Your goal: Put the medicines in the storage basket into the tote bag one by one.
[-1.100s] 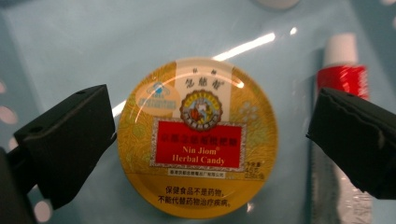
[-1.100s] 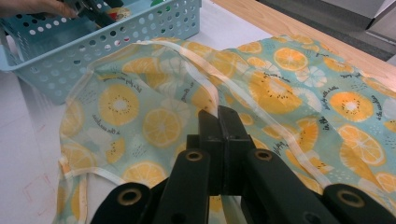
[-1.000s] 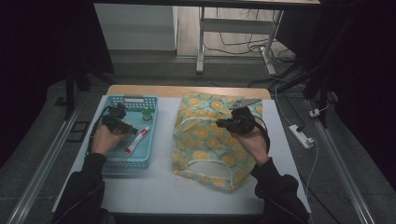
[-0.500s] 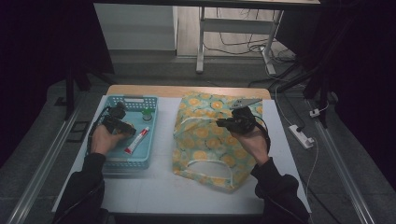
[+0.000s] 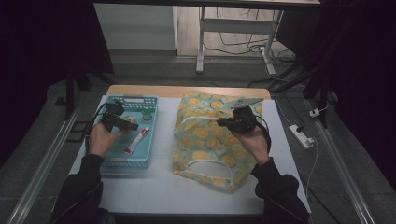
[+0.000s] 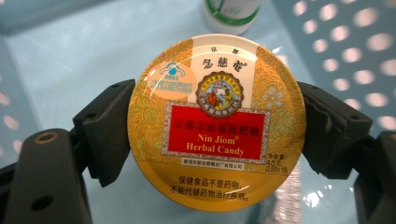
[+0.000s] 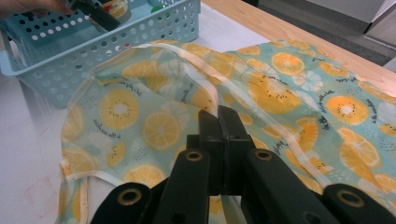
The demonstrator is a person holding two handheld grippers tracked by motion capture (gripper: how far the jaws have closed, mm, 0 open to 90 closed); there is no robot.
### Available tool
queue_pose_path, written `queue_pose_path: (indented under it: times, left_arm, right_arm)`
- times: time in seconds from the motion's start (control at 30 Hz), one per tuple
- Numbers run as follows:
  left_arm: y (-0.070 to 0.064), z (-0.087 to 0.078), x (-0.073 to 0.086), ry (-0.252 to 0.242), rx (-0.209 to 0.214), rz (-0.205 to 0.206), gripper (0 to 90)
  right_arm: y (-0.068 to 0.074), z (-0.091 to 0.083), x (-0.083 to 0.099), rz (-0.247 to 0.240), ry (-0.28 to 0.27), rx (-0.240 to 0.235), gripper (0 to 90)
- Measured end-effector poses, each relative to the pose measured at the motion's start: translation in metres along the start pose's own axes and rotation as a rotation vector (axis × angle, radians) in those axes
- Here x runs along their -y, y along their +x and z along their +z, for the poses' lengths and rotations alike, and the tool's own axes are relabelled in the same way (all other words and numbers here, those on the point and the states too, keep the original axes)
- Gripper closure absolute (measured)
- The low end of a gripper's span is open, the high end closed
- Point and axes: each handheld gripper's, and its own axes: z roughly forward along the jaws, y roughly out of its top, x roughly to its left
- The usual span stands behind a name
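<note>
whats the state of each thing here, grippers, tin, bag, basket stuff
left gripper: shut on the candy tin, over the basket
candy tin: lid on, label up, clamped at its sides
right gripper: shut, pinching the bag's fabric
bag: lying on the table, rumpled
basket: upright
tube: lying flat in the basket

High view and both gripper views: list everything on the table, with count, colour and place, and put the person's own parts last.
Round yellow Nin Jiom herbal candy tin: one, yellow with red label, clamped in the left claw above the basket.
Light blue perforated plastic basket: one, left side of the table.
White tube with red cap: one, lying in the basket.
White bottle with green band: one, at the basket's far end.
Orange-slice print fabric bag: one, teal and yellow, table centre.
White table: one, wooden far edge.
Left claw: black, shut on the tin.
Right claw: black, shut on the bag's fabric.
</note>
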Motion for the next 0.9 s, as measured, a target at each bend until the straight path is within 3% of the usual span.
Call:
queue_pose_path:
  times: [0.43,0.9]
  left_arm:
    - [-0.025,-0.026,0.001,-0.097,0.060,0.088,20.1]
    - [-0.059,-0.046,0.012,-0.144,0.126,0.199,20.1]
  right_arm:
    - [0.000,-0.001,0.000,-0.001,-0.009,-0.003,90.0]
    - [0.000,-0.002,0.000,-0.002,-0.017,0.003,90.0]
